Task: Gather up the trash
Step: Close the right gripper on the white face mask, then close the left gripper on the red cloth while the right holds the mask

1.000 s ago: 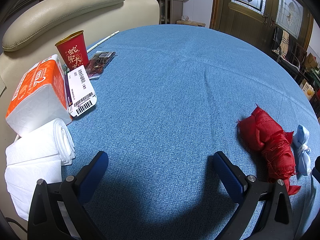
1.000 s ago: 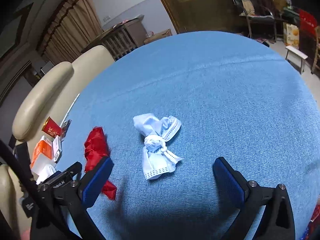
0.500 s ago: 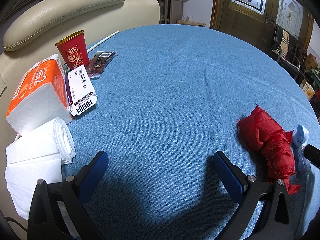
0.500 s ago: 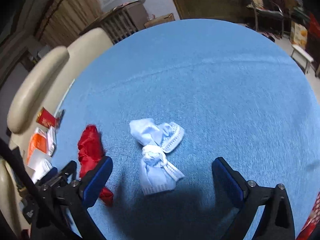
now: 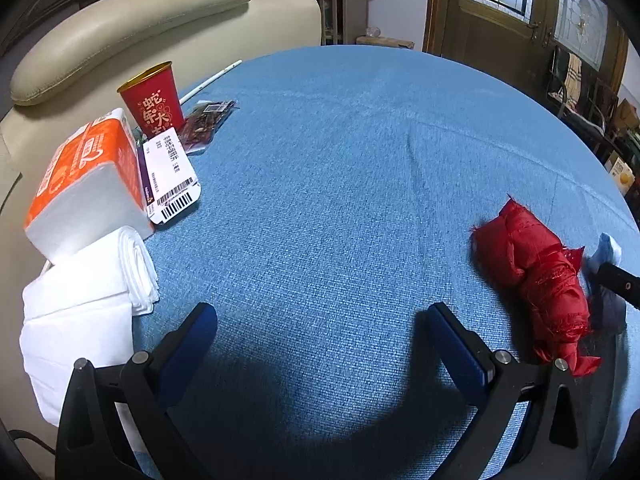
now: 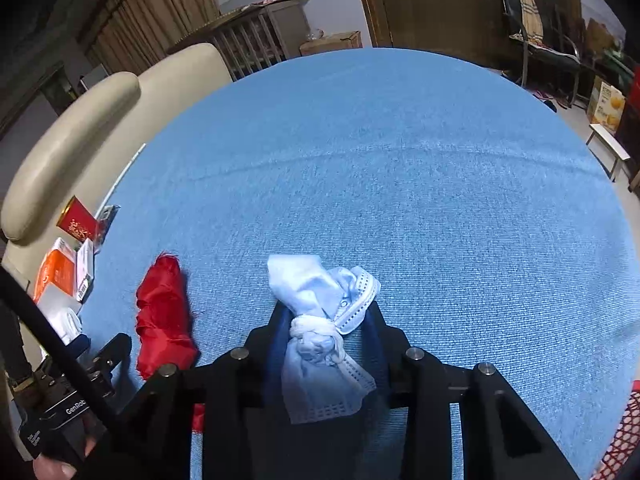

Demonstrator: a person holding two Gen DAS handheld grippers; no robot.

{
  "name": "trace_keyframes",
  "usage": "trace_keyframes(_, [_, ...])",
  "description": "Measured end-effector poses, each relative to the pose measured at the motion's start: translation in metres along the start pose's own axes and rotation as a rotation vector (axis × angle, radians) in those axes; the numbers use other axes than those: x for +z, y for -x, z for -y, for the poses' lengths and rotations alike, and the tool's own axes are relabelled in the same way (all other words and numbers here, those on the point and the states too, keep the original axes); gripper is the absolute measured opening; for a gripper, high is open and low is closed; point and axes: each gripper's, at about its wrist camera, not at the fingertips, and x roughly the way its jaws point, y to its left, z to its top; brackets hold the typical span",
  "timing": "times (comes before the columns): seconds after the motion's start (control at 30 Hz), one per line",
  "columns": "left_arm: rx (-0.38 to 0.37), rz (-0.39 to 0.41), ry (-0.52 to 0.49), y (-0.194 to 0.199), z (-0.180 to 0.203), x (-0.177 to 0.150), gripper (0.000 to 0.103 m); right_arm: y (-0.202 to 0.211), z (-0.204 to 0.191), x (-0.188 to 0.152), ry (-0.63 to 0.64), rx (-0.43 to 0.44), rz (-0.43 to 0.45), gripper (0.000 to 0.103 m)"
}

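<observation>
The right claw (image 6: 325,320) has its blue-padded fingers drawn close on either side of a knotted light-blue face mask (image 6: 320,332), pinching it at the knot; the mask's lower half hangs toward the camera while its upper folds fan out beyond the fingertips, over the blue cloth of the desk (image 6: 400,184). Just to the mask's left lies a crumpled red cloth bundle (image 6: 164,312), apart from the mask and resting on the desk.

The left claw (image 5: 320,328) hovers low over the desk with its fingers spread wide and nothing between them. To its right, the red cloth bundle (image 5: 536,272) lies beyond the right finger, with a sliver of the face mask (image 5: 606,250) showing behind it at the picture's edge.

On the left side sits a roll of white plastic bags (image 5: 88,296), then an orange tissue pack (image 5: 84,176) with a barcoded white card (image 5: 170,174) leaning beside it. Further back stands a red paper cup (image 5: 154,100), upright, next to a dark snack wrapper (image 5: 204,124). A cream sofa (image 5: 132,32) runs behind the desk's left edge.
</observation>
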Motion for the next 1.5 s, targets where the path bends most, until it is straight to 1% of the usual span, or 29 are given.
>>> trace_keyframes(0.07, [-0.015,-0.003,0.021,0.0,-0.003,-0.001,0.103,0.001,0.001,0.0,-0.003,0.008,0.0,0.039])
trace_keyframes(0.2, [-0.01,0.01,0.025,-0.002,-0.003,0.0,0.103,0.003,0.003,-0.002,-0.004,0.017,0.004,0.04])
trace_keyframes(0.33, [-0.009,0.011,0.027,-0.002,-0.002,0.0,0.103,0.009,0.005,-0.008,0.024,0.001,0.018,0.04])
trace_keyframes(0.5, [-0.009,0.011,0.027,-0.002,-0.002,0.0,0.103,0.006,-0.002,-0.007,0.022,-0.013,0.023,0.041])
trace_keyframes(0.57, [-0.008,0.011,0.027,-0.002,-0.002,0.0,0.103,0.006,-0.003,-0.006,0.019,-0.001,0.012,0.044])
trace_keyframes(0.6, [-0.008,0.011,0.027,-0.002,-0.002,0.0,0.103,0.004,-0.005,-0.006,0.016,0.006,0.008,0.049])
trace_keyframes(0.63, [-0.008,0.011,0.027,-0.002,-0.002,0.0,0.103,0.005,-0.005,-0.006,0.006,0.024,0.002,0.056])
trace_keyframes(0.7, [-0.008,0.011,0.027,-0.002,-0.002,0.0,0.103,0.007,-0.005,-0.007,-0.013,0.043,0.0,0.063])
trace_keyframes(0.83, [-0.008,0.011,0.027,-0.001,-0.002,0.0,0.103,0.008,-0.005,-0.01,-0.026,0.034,0.013,0.064])
trace_keyframes(0.9, [-0.009,0.011,0.026,-0.001,-0.002,0.0,0.103,0.009,-0.002,-0.013,-0.049,0.045,0.027,0.063])
trace_keyframes(0.97, [-0.01,0.011,0.023,0.0,-0.001,-0.001,0.103,0.01,-0.003,-0.014,-0.031,0.017,0.035,0.052])
trace_keyframes(1.0, [-0.011,0.011,0.022,0.0,-0.001,-0.001,0.103,0.01,-0.004,-0.015,-0.012,0.002,0.037,0.042])
trace_keyframes(1.03, [-0.011,0.011,0.023,-0.001,-0.001,-0.001,0.103,0.011,-0.002,-0.016,-0.012,0.001,0.039,0.038])
trace_keyframes(1.1, [-0.01,0.011,0.024,-0.001,-0.001,-0.001,0.103,0.014,0.004,-0.017,-0.032,0.012,0.039,0.036])
trace_keyframes(1.2, [-0.017,0.002,0.014,-0.001,-0.002,0.0,0.103,0.025,0.011,-0.02,-0.052,0.019,0.054,0.035])
trace_keyframes(1.3, [-0.026,-0.021,-0.007,-0.002,-0.002,0.002,0.103,0.041,0.012,-0.024,-0.038,0.038,0.083,0.035])
trace_keyframes(1.33, [-0.016,-0.022,-0.015,0.0,-0.002,0.002,0.103,0.047,0.012,-0.026,-0.032,0.039,0.095,0.035])
trace_keyframes(1.4, [0.037,-0.017,-0.041,0.006,0.002,0.0,0.103,0.059,0.014,-0.03,-0.021,0.047,0.115,0.035])
trace_keyframes(1.43, [0.043,-0.006,-0.055,0.012,0.004,0.0,0.103,0.067,0.017,-0.032,-0.02,0.06,0.124,0.035])
trace_keyframes(1.5, [0.014,0.044,-0.088,0.032,0.012,0.0,0.103,0.076,0.023,-0.035,-0.015,0.073,0.132,0.035])
